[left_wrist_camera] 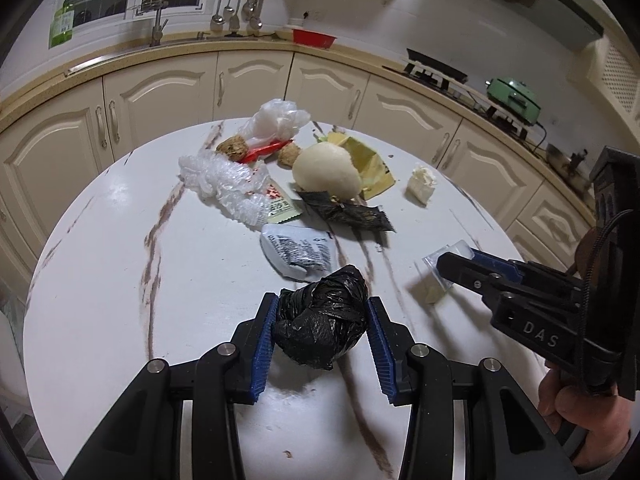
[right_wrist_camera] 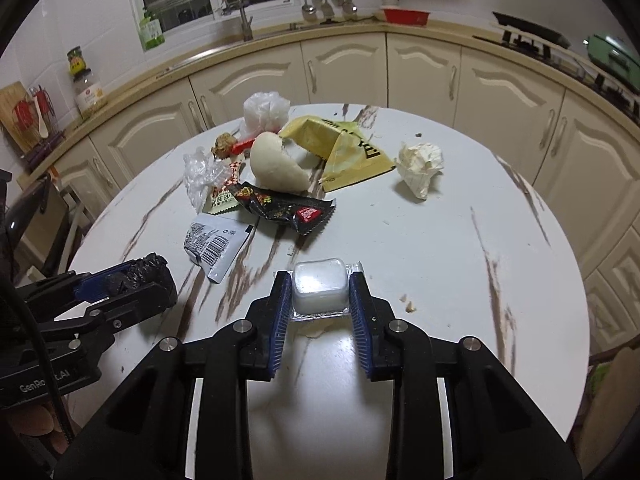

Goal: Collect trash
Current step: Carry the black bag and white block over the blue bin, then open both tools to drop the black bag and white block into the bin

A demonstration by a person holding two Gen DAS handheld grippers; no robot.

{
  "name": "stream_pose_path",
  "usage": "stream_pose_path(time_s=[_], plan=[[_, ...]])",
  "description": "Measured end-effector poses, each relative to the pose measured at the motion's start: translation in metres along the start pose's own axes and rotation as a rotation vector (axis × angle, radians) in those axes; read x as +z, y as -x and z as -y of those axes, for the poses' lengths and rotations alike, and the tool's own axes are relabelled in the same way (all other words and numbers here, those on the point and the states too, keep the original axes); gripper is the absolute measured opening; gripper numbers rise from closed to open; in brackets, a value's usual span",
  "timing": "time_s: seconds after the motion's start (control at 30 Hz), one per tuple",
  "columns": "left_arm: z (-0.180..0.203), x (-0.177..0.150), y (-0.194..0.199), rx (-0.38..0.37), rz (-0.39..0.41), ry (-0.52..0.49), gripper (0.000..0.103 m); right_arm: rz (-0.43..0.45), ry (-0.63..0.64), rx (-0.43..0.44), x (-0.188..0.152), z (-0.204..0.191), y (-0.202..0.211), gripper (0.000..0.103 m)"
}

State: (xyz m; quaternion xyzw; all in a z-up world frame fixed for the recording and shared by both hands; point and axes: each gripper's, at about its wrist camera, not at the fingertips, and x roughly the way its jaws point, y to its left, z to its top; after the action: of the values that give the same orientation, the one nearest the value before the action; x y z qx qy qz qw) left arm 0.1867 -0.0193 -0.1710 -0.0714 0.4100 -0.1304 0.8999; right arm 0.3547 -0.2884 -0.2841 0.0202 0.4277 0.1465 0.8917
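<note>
On a round white marbled table (right_wrist_camera: 440, 264) lies a pile of trash. My left gripper (left_wrist_camera: 323, 303) is shut on a crumpled black plastic bag (left_wrist_camera: 320, 332), its blue pads pressing both sides. In the right wrist view, the left gripper (right_wrist_camera: 132, 280) shows at the left edge with the bag (right_wrist_camera: 154, 266) in it. My right gripper (right_wrist_camera: 320, 278) is shut on a small clear plastic tub (right_wrist_camera: 320, 292) that rests on the table. In the left wrist view, the right gripper (left_wrist_camera: 450, 264) sits at the right over the tub (left_wrist_camera: 448, 252), held by a person's hand (left_wrist_camera: 580, 412).
Further back lie a silver sachet (right_wrist_camera: 212, 244), a black snack wrapper (right_wrist_camera: 280, 204), a pale bun-shaped lump (right_wrist_camera: 276, 168), a yellow wrapper (right_wrist_camera: 344, 148), crumpled tissue (right_wrist_camera: 420, 164), clear plastic (right_wrist_camera: 200, 176) and a white bag (right_wrist_camera: 264, 112). Cream cabinets (right_wrist_camera: 344, 72) curve behind the table.
</note>
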Motion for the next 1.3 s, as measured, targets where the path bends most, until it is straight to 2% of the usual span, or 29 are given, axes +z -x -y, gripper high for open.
stream_pose_path(time_s=[0.2,0.4,0.63,0.8,1.0,1.3], plan=[[0.031,0.009,0.007,-0.032,0.03,-0.049,0.04,0.069,-0.058,0.009,-0.005,0.022,0.042,0.027],[0.096,0.024,0.004,-0.119,0.063,-0.152,0.04,0.16,-0.124,-0.023,-0.013,0.055,0.101,0.027],[0.199,0.032,-0.022,-0.276,0.052,-0.307,0.04,0.244,-0.243,-0.144,-0.044,0.12,0.176,0.028],[0.273,0.025,-0.062,-0.377,-0.019,-0.42,0.04,0.238,-0.389,-0.25,-0.087,0.181,0.207,0.028],[0.335,0.011,-0.132,-0.407,-0.134,-0.526,0.04,0.139,-0.576,-0.316,-0.151,0.256,0.193,0.028],[0.39,0.017,-0.254,-0.345,-0.31,-0.582,0.042,-0.007,-0.756,-0.266,-0.222,0.331,0.127,0.028]])
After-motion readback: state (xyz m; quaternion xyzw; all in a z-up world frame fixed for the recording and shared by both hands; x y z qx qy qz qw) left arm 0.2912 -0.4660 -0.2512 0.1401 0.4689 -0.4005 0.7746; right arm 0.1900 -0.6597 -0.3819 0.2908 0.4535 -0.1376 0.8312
